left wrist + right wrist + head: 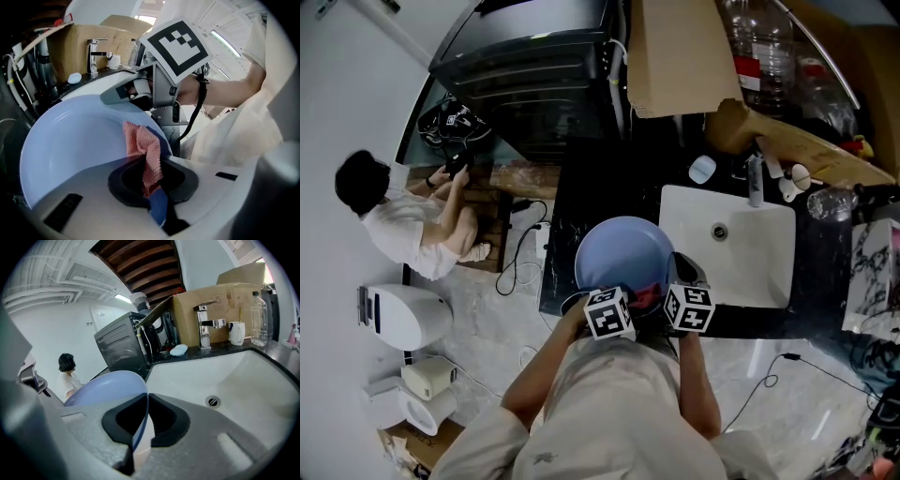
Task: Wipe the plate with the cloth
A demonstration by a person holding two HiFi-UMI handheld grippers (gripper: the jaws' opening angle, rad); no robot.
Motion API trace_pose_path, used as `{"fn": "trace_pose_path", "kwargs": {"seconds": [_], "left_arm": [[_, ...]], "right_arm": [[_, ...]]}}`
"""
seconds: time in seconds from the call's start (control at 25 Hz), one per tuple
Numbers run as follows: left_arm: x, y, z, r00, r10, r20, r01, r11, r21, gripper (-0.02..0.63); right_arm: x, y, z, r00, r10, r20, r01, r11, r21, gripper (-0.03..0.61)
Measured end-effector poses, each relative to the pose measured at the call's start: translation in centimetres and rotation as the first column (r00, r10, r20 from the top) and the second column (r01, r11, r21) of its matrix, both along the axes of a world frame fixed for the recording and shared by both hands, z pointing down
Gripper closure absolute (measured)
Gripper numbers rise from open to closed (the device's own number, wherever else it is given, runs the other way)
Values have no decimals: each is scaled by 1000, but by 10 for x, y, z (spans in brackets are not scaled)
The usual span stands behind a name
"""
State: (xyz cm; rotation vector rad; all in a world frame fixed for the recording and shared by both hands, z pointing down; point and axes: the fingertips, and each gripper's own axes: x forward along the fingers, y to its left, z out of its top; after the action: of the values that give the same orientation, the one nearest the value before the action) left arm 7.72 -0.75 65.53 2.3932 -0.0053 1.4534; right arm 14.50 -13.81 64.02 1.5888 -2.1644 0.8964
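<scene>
A pale blue plate [619,251] is held tilted over the dark counter, just left of the white sink [769,272]. My right gripper [682,281] is shut on the plate's rim; in the right gripper view the rim [140,413] runs straight between the jaws of the right gripper [143,420]. My left gripper [152,187] is shut on a pink-red waffle cloth [143,150], which lies against the plate's inner face [70,145] near its lower edge. In the head view the cloth [647,298] shows as a red patch between the two marker cubes. The left gripper [628,298] sits at the plate's near edge.
A faucet [755,178] stands behind the sink, with cups and bottles [825,202] to its right. A cardboard box [680,56] and a black oven [534,66] stand at the back. A person [403,220] crouches on the floor at left, among cables [520,262].
</scene>
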Motion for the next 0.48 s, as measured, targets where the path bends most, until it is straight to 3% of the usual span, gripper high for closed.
{"fn": "trace_pose_path", "kwargs": {"seconds": [0.48], "left_arm": [[-22,0,2,997,13,69,-13,1000,2,580]], "right_arm": [[-1,1,0,1000,-9,-1,9,1000,-3,560]]}}
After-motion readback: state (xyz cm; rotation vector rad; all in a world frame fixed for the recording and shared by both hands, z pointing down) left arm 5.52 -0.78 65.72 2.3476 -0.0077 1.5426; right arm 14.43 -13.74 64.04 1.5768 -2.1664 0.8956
